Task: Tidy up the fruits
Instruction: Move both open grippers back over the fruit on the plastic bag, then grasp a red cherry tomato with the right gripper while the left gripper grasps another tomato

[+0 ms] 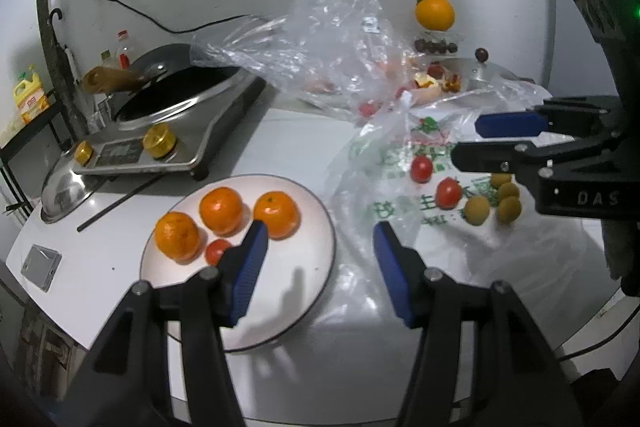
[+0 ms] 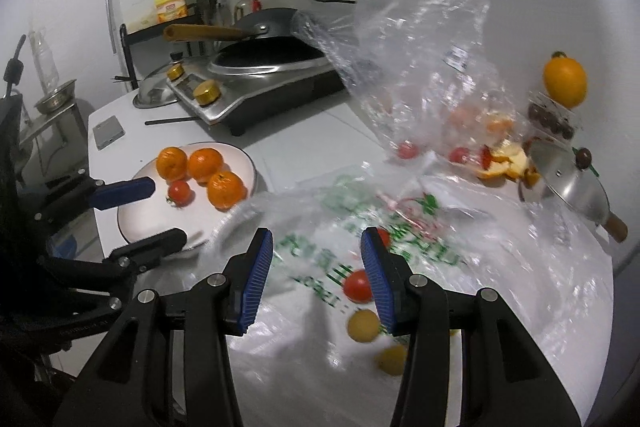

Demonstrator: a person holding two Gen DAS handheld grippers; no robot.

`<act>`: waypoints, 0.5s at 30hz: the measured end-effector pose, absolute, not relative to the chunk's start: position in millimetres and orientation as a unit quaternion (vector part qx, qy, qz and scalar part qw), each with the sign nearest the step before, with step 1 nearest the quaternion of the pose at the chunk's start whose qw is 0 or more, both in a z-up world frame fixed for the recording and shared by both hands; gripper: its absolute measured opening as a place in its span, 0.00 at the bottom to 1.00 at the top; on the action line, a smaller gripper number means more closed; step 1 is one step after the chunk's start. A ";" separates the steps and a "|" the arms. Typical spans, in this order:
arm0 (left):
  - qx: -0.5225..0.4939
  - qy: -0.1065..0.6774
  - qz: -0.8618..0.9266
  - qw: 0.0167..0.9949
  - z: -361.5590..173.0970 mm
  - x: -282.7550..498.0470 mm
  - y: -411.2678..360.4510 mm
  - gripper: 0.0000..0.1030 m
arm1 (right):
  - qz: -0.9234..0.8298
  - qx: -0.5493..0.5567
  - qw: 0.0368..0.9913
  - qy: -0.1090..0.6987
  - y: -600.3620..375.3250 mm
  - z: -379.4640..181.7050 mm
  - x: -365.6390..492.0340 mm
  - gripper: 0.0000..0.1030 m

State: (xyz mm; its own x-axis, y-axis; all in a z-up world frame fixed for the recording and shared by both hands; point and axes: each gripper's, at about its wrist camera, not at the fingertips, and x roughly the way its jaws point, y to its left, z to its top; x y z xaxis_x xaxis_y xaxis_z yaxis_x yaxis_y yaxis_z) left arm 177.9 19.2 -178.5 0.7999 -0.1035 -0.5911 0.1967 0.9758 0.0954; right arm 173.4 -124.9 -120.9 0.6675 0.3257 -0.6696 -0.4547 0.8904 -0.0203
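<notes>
Since the plate [image 1: 316, 259] already carries three oranges [image 1: 221, 209] and one tomato [image 1: 216, 251], we judge the step in hand to be fetching the next tomato [image 2: 358, 286] off the printed bag [image 2: 320, 307] on the worktop [image 1: 288, 143]. To do it well, we should centre the tomato between the pads before closing, press down only lightly so the slippery film does not bunch into the grip, and close gently, since the fruit is soft and rolls. The right gripper [image 2: 317, 275] hovers low over the bag, jaws wide and empty, the tomato just beside its right pad. The left gripper [image 1: 320, 261] hangs over the plate's near edge, angled downward, jaws wide, holding nothing. Small yellow-green fruits [image 1: 478, 210] lie near the tomatoes.
</notes>
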 end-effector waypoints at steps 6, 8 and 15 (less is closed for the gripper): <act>0.083 0.308 -0.085 0.944 -177.2 178.1 1.1 0.55 | 0.204 -0.084 0.910 0.350 -148.3 -126.6 172.8 0.47; 0.082 0.309 -0.087 0.944 -177.1 178.5 -3.2 0.55 | 0.204 -0.082 0.909 0.353 -154.4 -129.3 173.5 0.47; 0.084 0.310 -0.086 0.943 -179.8 182.6 -14.3 0.55 | 0.212 -0.076 0.901 0.372 -161.5 -145.3 183.6 0.42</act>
